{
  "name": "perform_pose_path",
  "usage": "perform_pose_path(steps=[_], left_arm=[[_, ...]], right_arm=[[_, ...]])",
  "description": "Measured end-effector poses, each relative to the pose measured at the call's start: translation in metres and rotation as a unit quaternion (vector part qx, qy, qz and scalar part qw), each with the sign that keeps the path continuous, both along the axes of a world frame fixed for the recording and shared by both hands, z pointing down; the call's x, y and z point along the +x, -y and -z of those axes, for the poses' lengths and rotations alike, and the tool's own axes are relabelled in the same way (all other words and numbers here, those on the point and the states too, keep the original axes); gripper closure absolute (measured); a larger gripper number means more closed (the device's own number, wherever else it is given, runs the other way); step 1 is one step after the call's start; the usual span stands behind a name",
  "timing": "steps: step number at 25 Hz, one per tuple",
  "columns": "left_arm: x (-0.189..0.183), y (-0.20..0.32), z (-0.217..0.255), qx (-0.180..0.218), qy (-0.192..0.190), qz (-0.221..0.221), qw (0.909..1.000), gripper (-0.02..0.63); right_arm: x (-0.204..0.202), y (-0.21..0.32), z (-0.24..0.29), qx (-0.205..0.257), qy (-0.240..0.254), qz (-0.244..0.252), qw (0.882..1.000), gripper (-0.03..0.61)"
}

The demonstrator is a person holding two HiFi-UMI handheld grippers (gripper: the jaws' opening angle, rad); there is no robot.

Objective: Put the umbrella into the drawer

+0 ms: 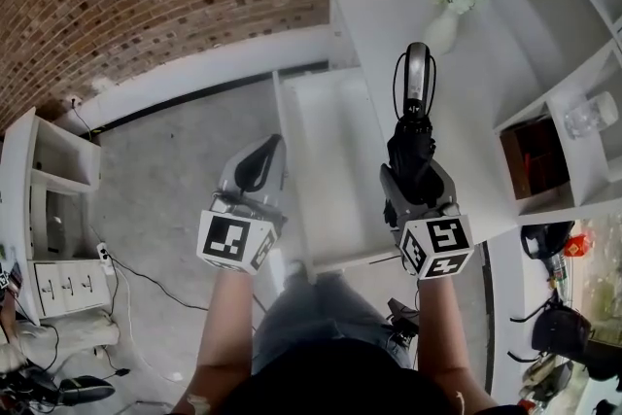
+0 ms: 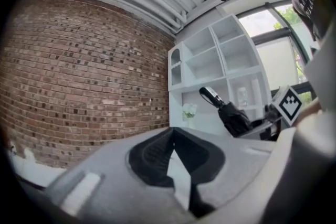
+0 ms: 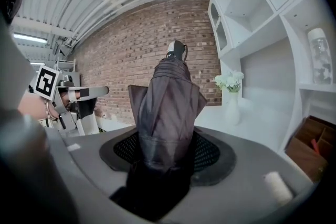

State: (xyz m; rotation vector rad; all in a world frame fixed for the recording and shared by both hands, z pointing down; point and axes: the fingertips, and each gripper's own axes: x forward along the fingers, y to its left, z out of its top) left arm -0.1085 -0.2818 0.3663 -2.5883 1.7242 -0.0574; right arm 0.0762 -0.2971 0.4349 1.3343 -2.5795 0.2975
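A folded black umbrella [image 1: 412,136] stands upright in my right gripper [image 1: 418,174], which is shut on its lower canopy. Its handle [image 1: 417,73] points away over the white desk [image 1: 486,112]. In the right gripper view the umbrella [image 3: 168,97] rises out of the right gripper [image 3: 167,150]. The white drawer [image 1: 326,131] is pulled open left of the umbrella, and its inside shows bare. My left gripper [image 1: 265,149] hovers at the drawer's left wall, shut with nothing in it. From the left gripper [image 2: 173,132] I see the umbrella [image 2: 233,115] to the right.
A vase of white flowers [image 1: 444,26] stands on the desk beyond the umbrella. Shelves at the right hold a brown box [image 1: 535,158] and a glass jar [image 1: 589,116]. A small white cabinet [image 1: 49,209] and cables [image 1: 146,282] are on the floor at left.
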Motion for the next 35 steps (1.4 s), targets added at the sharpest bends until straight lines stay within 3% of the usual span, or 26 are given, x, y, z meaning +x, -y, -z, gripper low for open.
perform_pose_path(steps=[17,22,30,35], left_arm=[[0.009,-0.008,-0.045,-0.059,0.02,-0.069,0.9956,0.615],[0.011,-0.002,-0.053,-0.065,0.023,-0.078,0.9946,0.615],[0.017,0.005,-0.06,-0.076,0.024,-0.083,0.9934,0.615],[0.014,0.004,-0.064,-0.079,0.027,-0.081,0.9932,0.615]], right_arm=[[-0.037,-0.023,-0.121,-0.153,-0.029,0.004,0.988,0.316],[-0.042,-0.022,-0.162,-0.211,-0.026,-0.004,0.977,0.316],[-0.053,-0.026,-0.218,-0.277,-0.063,0.016,0.959,0.316],[-0.055,-0.035,-0.257,-0.333,-0.085,0.013,0.939,0.314]])
